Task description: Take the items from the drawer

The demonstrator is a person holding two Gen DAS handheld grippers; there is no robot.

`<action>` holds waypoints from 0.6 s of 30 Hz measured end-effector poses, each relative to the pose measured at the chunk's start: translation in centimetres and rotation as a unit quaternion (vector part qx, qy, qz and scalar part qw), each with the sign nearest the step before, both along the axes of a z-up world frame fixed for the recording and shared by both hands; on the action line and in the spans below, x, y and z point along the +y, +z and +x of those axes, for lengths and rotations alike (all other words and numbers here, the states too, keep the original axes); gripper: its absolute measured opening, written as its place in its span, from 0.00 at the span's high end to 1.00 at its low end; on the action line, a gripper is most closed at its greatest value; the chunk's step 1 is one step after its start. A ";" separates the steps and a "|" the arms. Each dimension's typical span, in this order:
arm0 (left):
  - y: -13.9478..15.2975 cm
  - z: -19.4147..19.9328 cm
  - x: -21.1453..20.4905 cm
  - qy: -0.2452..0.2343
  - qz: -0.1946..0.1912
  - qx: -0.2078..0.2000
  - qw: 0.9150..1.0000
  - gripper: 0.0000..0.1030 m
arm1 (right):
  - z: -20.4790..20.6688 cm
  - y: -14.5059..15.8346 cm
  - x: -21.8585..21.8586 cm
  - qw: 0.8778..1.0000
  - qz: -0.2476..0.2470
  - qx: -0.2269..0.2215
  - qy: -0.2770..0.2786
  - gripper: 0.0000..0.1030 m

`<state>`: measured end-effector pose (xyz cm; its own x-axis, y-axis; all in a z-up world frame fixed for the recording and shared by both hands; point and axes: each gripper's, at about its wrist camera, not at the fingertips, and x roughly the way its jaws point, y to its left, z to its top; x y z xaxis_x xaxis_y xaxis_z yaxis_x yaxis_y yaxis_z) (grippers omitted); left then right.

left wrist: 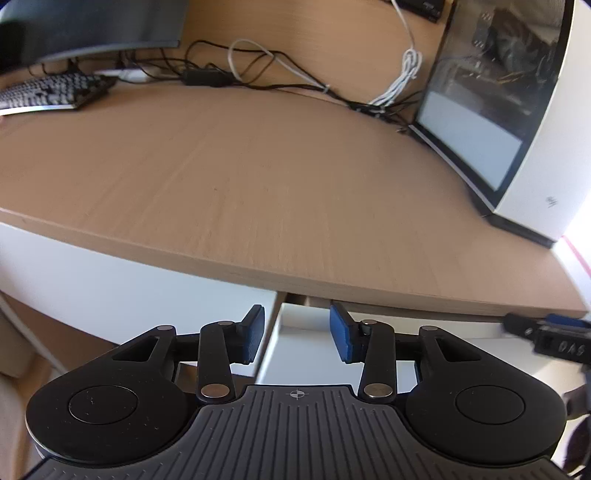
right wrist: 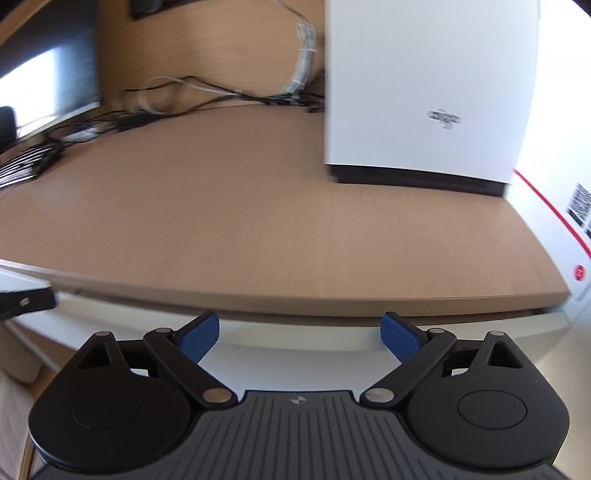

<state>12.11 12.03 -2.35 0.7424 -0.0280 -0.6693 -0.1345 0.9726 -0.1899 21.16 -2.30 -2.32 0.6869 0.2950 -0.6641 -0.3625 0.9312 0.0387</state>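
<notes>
- The drawer (left wrist: 295,317) sits just under the front edge of the wooden desk (left wrist: 258,177). It is white, and in the left wrist view it shows as a white box with a thin upright side wall and a pale inside.
- Only a narrow part of the drawer's inside shows below the desk edge; whether anything lies in it cannot be told.
- In the right wrist view the drawer (right wrist: 295,347) is a plain white band under the desk (right wrist: 258,206), blurred.
- The left gripper (left wrist: 297,338) hangs in front of the drawer, its blue pads apart with nothing between them.
- The right gripper (right wrist: 299,336) also faces the drawer front, its jaws spread wide and empty.
- On the desk stand a white computer case (left wrist: 535,147) at the right, a keyboard (left wrist: 51,90) at the far left, and a tangle of cables (left wrist: 258,70) along the back.
- A monitor (left wrist: 92,26) stands behind the keyboard.
</notes>
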 end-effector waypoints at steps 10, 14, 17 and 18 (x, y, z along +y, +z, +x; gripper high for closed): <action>0.4 1.6 0.7 0.013 -0.032 0.025 0.999 0.59 | 1.5 0.0 -0.1 1.000 -0.015 0.022 -0.012 0.03; 0.0 1.7 1.2 0.001 -0.065 0.031 0.997 0.59 | 1.5 -0.1 -0.2 1.000 -0.016 0.023 -0.002 0.02; 0.1 1.7 0.6 -0.009 -0.050 0.033 0.998 0.57 | 1.5 0.0 -0.3 1.000 -0.018 0.025 0.004 0.02; 0.1 1.7 0.5 -0.010 -0.048 0.033 0.998 0.56 | 1.4 0.0 -0.4 0.999 -0.018 0.026 0.006 0.02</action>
